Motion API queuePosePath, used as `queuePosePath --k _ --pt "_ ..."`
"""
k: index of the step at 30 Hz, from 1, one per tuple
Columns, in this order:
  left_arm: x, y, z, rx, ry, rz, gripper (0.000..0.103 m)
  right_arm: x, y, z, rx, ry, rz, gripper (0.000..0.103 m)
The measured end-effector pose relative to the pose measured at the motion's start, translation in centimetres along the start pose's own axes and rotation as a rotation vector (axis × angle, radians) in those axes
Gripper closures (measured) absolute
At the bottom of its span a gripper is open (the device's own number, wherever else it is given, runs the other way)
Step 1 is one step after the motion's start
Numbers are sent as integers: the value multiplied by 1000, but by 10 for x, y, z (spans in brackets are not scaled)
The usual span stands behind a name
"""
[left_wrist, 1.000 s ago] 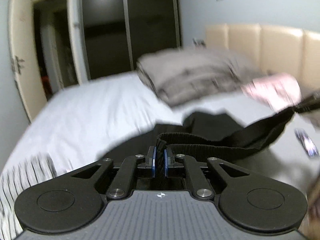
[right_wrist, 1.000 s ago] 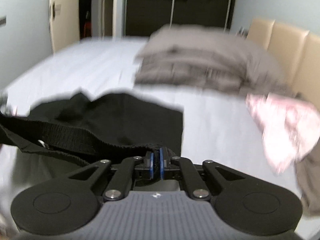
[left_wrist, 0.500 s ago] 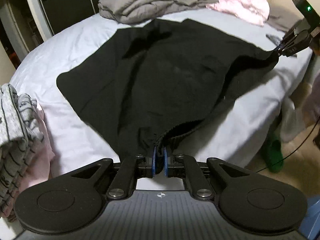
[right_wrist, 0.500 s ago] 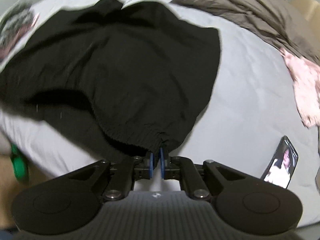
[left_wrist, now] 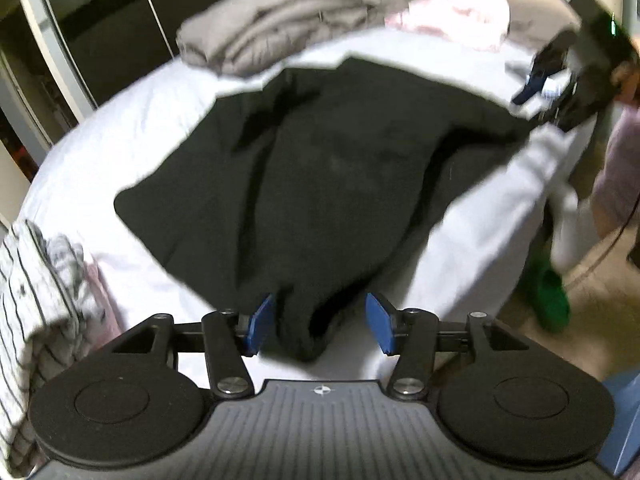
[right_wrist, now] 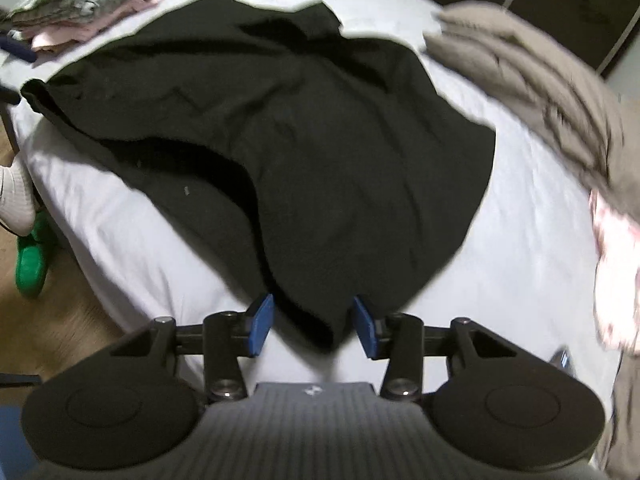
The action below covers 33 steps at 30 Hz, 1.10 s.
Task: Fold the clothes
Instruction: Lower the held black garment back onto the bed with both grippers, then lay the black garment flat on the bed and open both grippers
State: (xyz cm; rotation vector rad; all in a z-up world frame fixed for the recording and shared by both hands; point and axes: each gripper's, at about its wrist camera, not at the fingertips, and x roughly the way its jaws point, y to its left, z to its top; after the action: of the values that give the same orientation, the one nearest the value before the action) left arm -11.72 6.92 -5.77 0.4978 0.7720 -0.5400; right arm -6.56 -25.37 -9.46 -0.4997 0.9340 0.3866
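Note:
A black garment (left_wrist: 328, 168) lies spread flat on the white bed sheet (left_wrist: 128, 128); it also shows in the right wrist view (right_wrist: 288, 132). My left gripper (left_wrist: 320, 326) is open, its blue pads on either side of one near corner of the garment. My right gripper (right_wrist: 314, 322) is open around the other near corner. The right gripper also shows in the left wrist view (left_wrist: 560, 84), at the garment's far right edge.
A folded grey-brown blanket (left_wrist: 280, 28) and a pink cloth (left_wrist: 460, 12) lie at the head of the bed. A striped and pink clothes pile (left_wrist: 44, 280) sits at the left edge. A phone (right_wrist: 562, 358) lies on the sheet. A green slipper (right_wrist: 30, 256) is on the wooden floor.
Both grippers carried the garment, laid it flat on the bed, and have now opened, letting go of its corners.

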Motion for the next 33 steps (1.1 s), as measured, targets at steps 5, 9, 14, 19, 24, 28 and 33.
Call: queuePosePath --k 5,9,14,19,24,28,33 --pt "16 -3 13 53 19 41 68 9 9 12 -90 -4 -6 62" --pt "40 -12 15 120 98 36 70 24 11 19 -140 21 8 62" --pt "59 -18 12 157 149 47 71 38 17 17 -188 54 -7 62" --pt "63 -2 12 76 165 73 91 45 1 17 -125 82 -47 74" --pt "53 4 9 57 140 79 101 42 0 12 -155 89 -43 73" --pt "44 4 6 58 118 89 101 36 3 5 -192 86 -48 73" --pt "42 1 5 87 140 102 101 28 -1 -1 -200 74 -64 65"
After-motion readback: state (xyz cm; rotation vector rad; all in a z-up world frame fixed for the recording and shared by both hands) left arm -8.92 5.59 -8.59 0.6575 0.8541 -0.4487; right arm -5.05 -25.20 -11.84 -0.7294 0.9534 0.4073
